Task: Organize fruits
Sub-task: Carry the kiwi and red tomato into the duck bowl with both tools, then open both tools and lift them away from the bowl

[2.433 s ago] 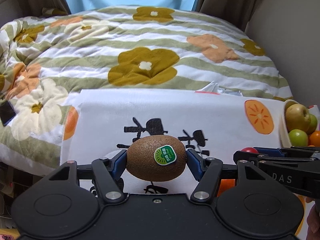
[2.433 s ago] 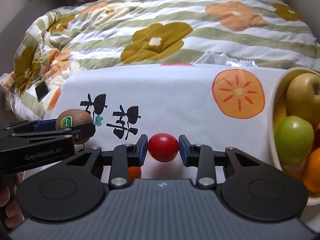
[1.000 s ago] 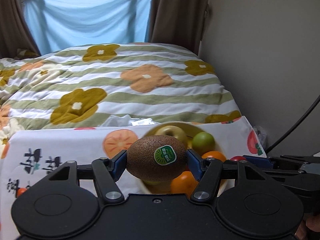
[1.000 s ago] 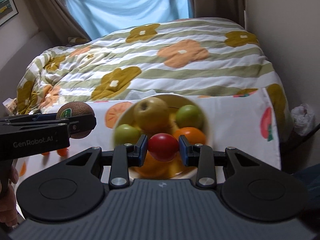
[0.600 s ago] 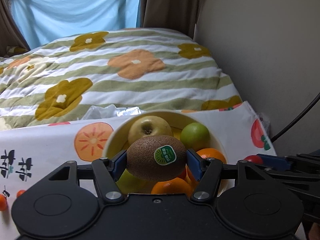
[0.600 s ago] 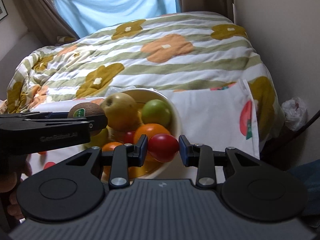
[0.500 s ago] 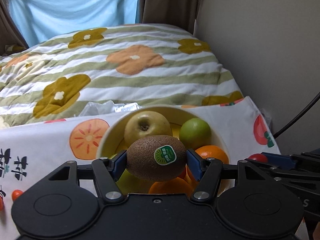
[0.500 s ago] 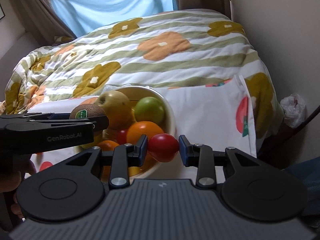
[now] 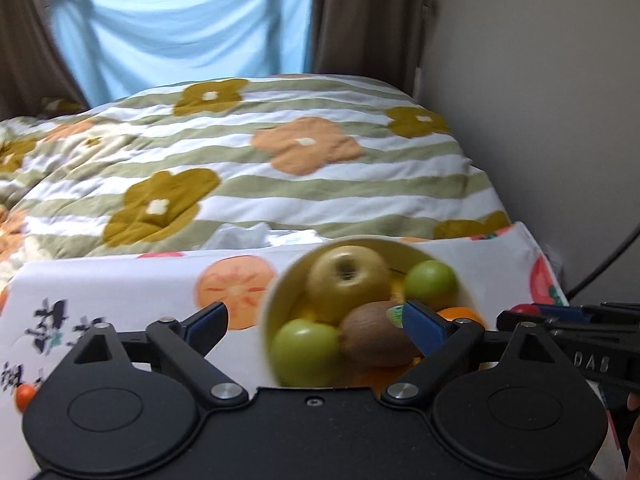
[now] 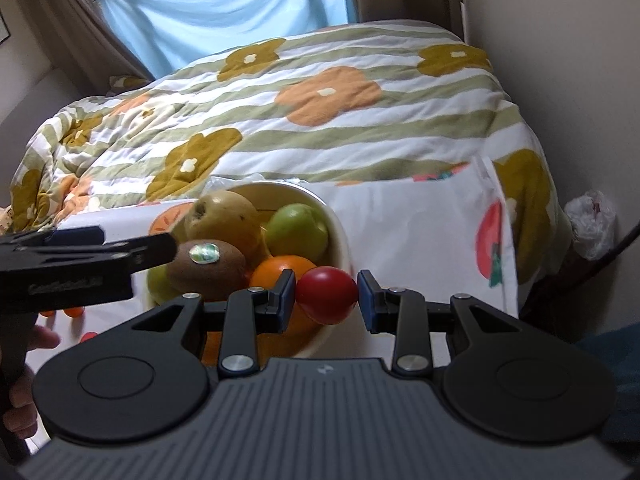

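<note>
My left gripper hangs over the cream bowl and its jaws are opening wide. The brown kiwi has left the pads and lies in the bowl on the other fruit, close under the right finger. Around it sit a yellow apple, two green apples and an orange. My right gripper is shut on a red tomato, just over the bowl's near right rim. In the right wrist view the kiwi shows its sticker beside the left gripper.
The bowl stands on a white cloth printed with fruit, at the foot of a flowered quilt. Small red and orange tomatoes lie on the cloth at the left. A wall, a cable and a plastic bag close off the right side.
Both grippers travelled from the left of the cloth to the bowl. The left jaws spread apart and the kiwi dropped into the bowl. The right gripper kept its tomato.
</note>
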`<state>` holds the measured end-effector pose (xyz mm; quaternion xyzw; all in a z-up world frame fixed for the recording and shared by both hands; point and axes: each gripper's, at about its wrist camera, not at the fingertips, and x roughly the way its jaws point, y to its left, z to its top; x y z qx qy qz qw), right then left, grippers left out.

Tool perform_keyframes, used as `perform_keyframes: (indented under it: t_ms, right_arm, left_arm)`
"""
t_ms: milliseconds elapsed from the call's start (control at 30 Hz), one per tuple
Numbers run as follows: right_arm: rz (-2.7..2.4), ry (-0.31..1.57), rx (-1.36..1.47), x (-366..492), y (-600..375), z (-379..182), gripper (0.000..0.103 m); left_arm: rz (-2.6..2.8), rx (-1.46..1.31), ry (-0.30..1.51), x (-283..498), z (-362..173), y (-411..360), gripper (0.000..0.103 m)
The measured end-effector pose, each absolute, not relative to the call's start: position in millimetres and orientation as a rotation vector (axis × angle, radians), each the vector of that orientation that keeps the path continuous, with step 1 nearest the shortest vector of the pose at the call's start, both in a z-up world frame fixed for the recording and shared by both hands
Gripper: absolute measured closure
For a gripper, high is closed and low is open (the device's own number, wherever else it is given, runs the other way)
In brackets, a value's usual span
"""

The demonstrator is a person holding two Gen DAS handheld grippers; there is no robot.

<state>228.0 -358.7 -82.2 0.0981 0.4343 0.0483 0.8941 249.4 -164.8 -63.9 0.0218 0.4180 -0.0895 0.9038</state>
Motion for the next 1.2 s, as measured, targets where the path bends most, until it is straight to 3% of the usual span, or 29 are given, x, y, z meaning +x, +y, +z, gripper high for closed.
perform_keyframes:
  t_ms: [700, 733, 800, 867, 900, 1200]
  right_arm:
    - [0.221, 0.854, 0.167, 278, -320, -99, 0.054]
    - [0.223, 0.846, 0.173, 276, -320, -99, 0.052]
    - [0.232, 0.833, 0.182, 274, -320, -98, 0.033]
    - [0.221, 0.815, 0.186, 269, -320, -96, 0.007]
    - [0.212, 0.803, 0.185, 265, -321, -94, 0.003]
    - [0.185, 0.793, 0.153, 245, -322, -82, 0.000]
  left_arm:
    - [-0.009, -0.017, 0.868, 216, -75, -102, 0.007]
    - [-0.007, -0.018, 0.868, 215, -75, -102, 0.007]
    - [-0.002, -0.019, 0.869, 214, -75, -101, 0.007]
    - [0.004, -0.016, 0.866, 211, -75, -101, 0.007]
    - [0.007, -0.012, 0.865, 210, -74, -101, 0.007]
    - [0.029, -0.026, 0.836, 189, -62, -96, 0.007]
